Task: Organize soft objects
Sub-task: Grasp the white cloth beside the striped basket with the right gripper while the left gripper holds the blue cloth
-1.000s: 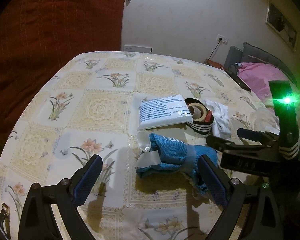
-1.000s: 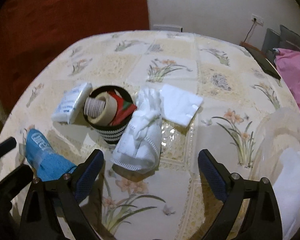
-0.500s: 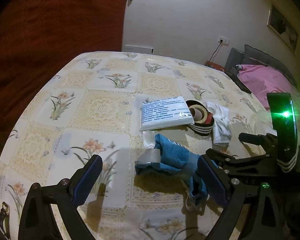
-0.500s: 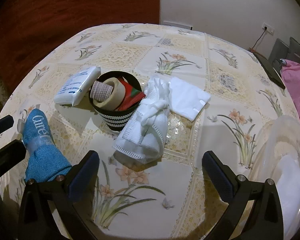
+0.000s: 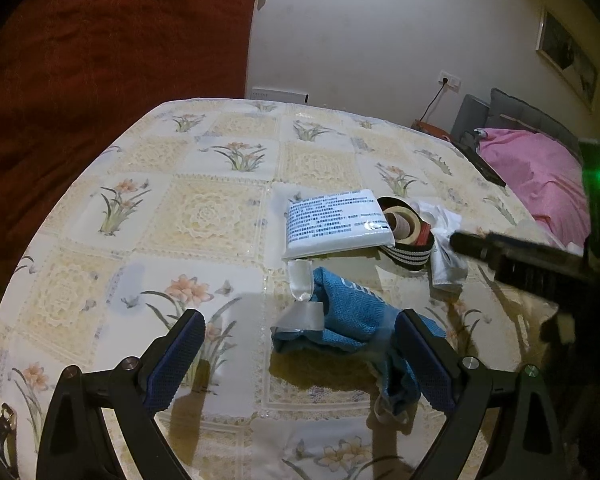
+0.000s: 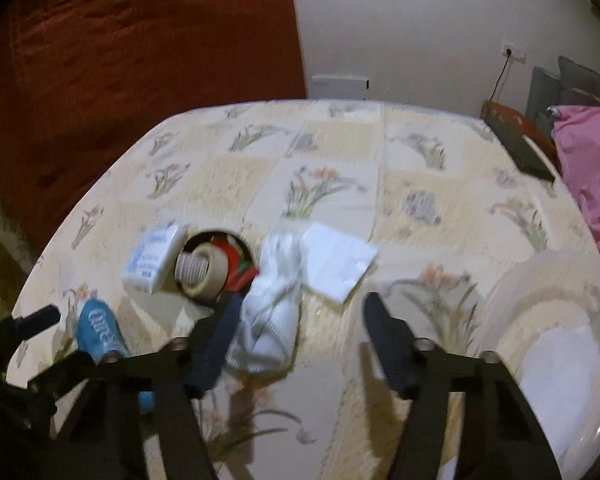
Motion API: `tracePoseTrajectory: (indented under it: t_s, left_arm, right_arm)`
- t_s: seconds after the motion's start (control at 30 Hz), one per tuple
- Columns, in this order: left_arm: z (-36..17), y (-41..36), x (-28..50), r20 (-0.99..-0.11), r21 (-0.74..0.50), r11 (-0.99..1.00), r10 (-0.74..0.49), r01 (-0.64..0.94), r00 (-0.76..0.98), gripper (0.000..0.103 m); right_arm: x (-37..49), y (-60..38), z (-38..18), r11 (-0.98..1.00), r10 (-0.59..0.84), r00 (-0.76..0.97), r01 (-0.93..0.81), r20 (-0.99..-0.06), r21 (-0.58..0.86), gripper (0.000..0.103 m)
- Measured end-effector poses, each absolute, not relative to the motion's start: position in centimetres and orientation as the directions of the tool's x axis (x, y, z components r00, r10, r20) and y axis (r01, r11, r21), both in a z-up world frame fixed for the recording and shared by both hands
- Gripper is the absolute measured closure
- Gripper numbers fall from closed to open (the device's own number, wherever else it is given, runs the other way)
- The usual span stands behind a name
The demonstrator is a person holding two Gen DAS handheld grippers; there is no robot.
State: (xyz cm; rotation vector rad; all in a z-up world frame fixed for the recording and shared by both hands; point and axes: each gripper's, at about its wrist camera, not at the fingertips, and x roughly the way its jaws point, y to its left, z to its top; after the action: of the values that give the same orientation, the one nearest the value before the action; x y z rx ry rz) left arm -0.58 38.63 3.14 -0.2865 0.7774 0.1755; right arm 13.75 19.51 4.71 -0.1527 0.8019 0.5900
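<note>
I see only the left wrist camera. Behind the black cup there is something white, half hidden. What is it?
Observer: In the right wrist view it is a pair of white gloves, lying right beside the black cup.
Operator: Is there anything more beyond them?
Observer: Yes, a flat white cloth lies next to the gloves, on the side away from the cup.
Operator: And the right gripper, is it open or shut?
Observer: The right gripper is open and holds nothing.

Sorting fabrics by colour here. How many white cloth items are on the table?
2: rolled white gloves beside the striped cup, and a flat folded white cloth touching them. More may be hidden.
</note>
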Motion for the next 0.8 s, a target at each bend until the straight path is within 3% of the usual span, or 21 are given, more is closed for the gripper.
tracePoseTrajectory:
  t_s: [0.17,0.33,0.7,0.8]
  left_arm:
    - [3.1,38.6,-0.6,-0.714,-0.191,0.946,0.049,-0.262,0.699,0.005]
    - [3.0,38.6,-0.5,-0.714,-0.195,0.946,0.045,-0.260,0.699,0.005]
    - [2.8,38.8,-0.6,-0.713,-0.209,0.943,0.036,-0.261,0.700,0.005]
    - [2.8,38.8,-0.6,-0.713,-0.213,0.942,0.033,-0.261,0.700,0.005]
  right_arm:
    - [15.3,19.0,5.0,0.855,0.403,0.577,-0.513,-0.710,0.069,0.063]
    - [16.9,19.0,3.7,0.873,0.350,0.561,-0.486,-0.750,0.044,0.073]
    - [18.2,21.1,2.4,0.851,0.355,0.517,-0.523,-0.779,0.041,0.073]
    - [18.4,21.5,2.4,0.850,0.353,0.512,-0.525,-0.783,0.040,0.069]
